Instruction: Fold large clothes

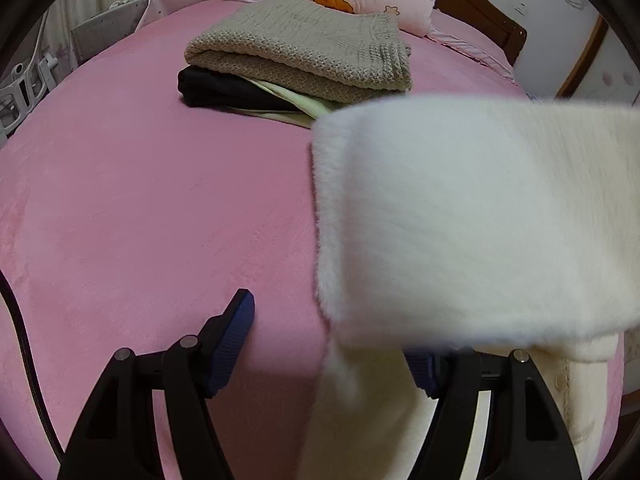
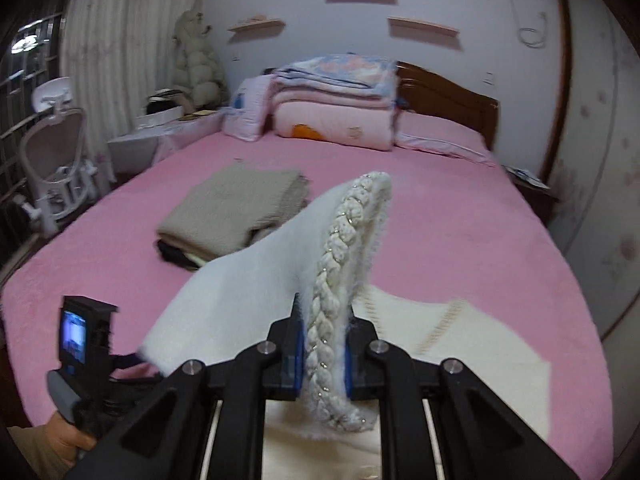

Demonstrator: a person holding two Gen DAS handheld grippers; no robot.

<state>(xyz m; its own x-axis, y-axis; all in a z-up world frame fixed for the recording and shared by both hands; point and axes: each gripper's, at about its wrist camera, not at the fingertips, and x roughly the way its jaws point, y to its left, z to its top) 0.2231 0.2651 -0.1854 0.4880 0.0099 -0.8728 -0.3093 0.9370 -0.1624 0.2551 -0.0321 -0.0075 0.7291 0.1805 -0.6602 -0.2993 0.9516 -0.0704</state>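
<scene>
A white fuzzy garment with a braided, beaded trim is lifted off the pink bed. My right gripper is shut on that trim, and the cloth stands up between its blue pads. The garment's cream part still lies flat on the sheet. In the left wrist view the raised white garment hangs blurred at the right, over the right finger. My left gripper is open just above the bed, and its blue left pad is bare. The left gripper's body and a hand show at bottom left.
A folded stack lies mid-bed: a beige knit sweater over black and pale green pieces. Folded quilts and pillows sit against the wooden headboard. A white chair and a nightstand stand to the left.
</scene>
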